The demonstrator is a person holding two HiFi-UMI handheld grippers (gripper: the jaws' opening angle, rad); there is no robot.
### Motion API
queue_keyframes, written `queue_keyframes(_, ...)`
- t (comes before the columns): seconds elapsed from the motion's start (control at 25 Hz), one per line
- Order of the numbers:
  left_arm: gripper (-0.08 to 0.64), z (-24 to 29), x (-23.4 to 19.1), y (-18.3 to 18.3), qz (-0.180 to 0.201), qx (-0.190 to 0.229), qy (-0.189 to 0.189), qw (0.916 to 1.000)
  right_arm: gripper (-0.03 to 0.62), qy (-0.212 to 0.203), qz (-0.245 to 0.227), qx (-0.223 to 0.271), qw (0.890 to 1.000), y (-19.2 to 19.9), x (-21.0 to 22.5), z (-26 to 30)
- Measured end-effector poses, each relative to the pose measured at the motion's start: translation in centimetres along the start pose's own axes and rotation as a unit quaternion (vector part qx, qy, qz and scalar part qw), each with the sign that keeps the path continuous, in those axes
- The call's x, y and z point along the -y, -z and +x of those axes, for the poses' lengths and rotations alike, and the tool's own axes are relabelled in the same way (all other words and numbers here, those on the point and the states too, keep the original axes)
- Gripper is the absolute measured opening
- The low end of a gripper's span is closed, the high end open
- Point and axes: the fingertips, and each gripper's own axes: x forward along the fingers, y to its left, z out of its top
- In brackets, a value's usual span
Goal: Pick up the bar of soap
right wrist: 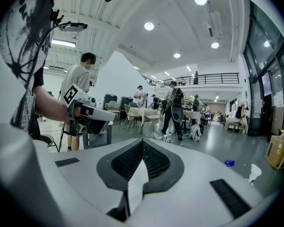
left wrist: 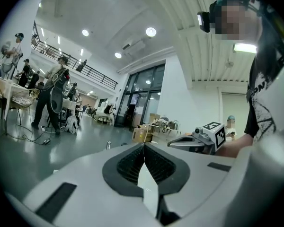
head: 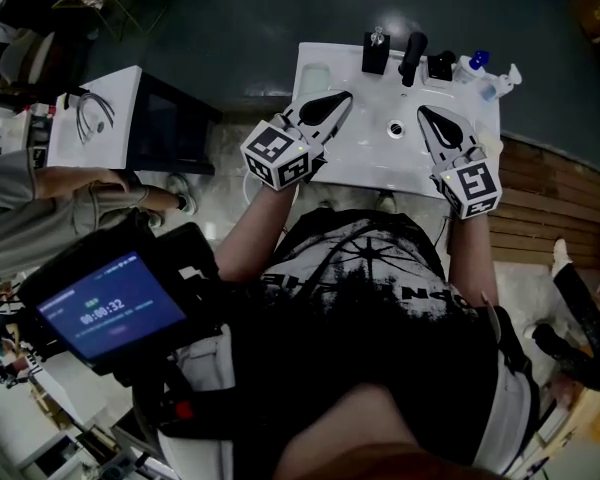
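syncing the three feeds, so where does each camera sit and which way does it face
Head view: on the person's head, looking steeply down at the white sink; their shirt, left gripper and right gripper show, both shut.
Left gripper view: rides the left gripper, looks along its shut jaws into the hall; right forearm and shirt at right.
Right gripper view: rides the right gripper, looks likewise into the hall; left forearm and shirt at left.
Shared: each gripper view catches the other gripper.
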Motion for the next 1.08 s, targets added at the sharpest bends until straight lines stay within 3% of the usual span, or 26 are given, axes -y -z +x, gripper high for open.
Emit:
queue_keyframes(0.84, 0.012, 0.76, 0.55, 0.83, -0.046, 0.004, 0.012, 0.9989, 0.015, -0.006, -0.002, -0.009, 1.000, 0.23, 0.05, -0.92)
queue_keyframes(1.08, 0.012, 1.08, 0.76, 0.78, -0.042, 0.002, 0.013, 0.9990, 0.015, -0.006, -0.005, -0.008, 1.000, 0.06, 0.11, -1.04)
